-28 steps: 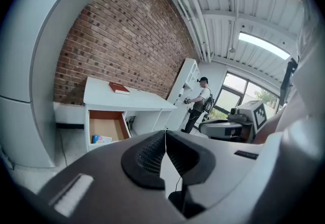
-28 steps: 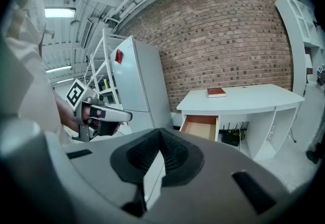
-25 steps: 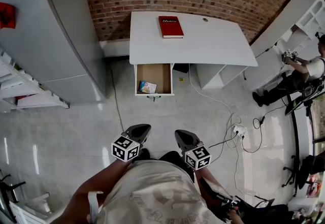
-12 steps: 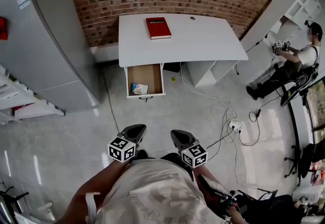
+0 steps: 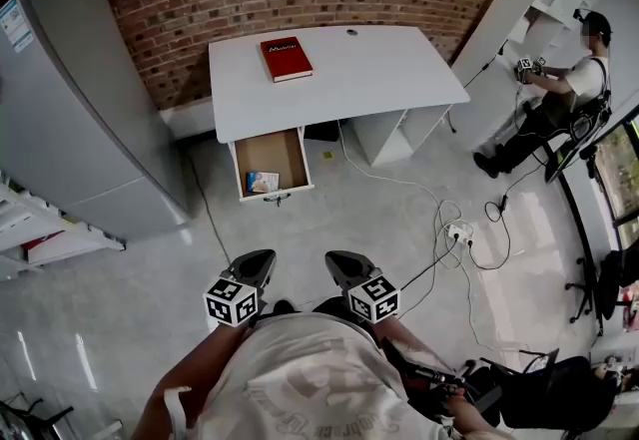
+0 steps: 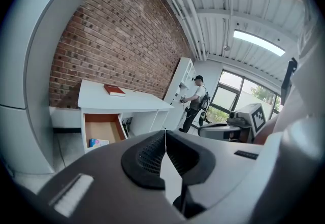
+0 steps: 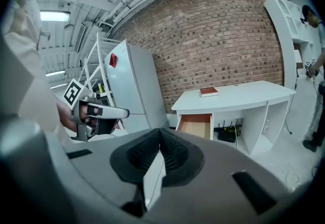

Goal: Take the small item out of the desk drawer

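Note:
The white desk [image 5: 369, 69] stands against the brick wall with a red book [image 5: 286, 59] on top. Its left drawer [image 5: 245, 164] is pulled open, and a small colourful item [image 5: 262, 182] lies at the drawer's front. Both grippers are held close to my body, far from the desk across the floor. My left gripper [image 5: 258, 261] is shut with nothing in it, and in the left gripper view its tips [image 6: 165, 134] meet below the drawer [image 6: 101, 129] and the item [image 6: 98, 142]. My right gripper [image 5: 339, 263] is shut and empty too, pointing toward the drawer [image 7: 195, 125].
A grey fridge [image 5: 90, 99] stands left of the desk, with white shelves [image 5: 40, 238] beside it. Cables and a power strip [image 5: 457, 230] lie on the floor to the right. A person [image 5: 569, 89] stands at white shelving at far right.
The head view has swung: the desk and drawer now sit further left in the picture, and the person at the right shows more. Both grippers have kept their place, still shut.

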Demonstrator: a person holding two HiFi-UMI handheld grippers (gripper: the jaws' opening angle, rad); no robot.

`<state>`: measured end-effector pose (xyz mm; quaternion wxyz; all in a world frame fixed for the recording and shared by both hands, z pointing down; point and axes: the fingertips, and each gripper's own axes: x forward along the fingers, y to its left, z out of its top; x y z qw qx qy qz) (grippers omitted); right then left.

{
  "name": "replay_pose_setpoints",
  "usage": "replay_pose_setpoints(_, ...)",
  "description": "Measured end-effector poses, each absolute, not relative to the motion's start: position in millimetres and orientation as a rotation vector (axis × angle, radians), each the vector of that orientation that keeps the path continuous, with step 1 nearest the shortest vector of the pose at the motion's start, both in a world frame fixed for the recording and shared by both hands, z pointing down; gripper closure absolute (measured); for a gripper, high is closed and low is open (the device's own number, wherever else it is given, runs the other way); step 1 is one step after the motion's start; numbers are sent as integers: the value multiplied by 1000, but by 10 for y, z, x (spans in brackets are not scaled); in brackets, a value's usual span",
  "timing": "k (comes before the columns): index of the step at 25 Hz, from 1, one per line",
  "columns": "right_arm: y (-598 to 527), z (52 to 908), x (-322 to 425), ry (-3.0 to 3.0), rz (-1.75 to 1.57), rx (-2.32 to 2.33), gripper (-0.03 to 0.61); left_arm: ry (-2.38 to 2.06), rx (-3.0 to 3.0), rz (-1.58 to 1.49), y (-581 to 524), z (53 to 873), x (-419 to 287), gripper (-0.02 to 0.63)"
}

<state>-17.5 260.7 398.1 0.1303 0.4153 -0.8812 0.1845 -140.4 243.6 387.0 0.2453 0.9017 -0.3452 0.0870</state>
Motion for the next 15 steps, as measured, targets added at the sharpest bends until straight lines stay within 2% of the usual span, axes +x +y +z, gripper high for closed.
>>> replay_pose_setpoints(15,2398,3871,-326,-2577,504,1198,572,-1026,2449,207,2374,3807,-1759,606)
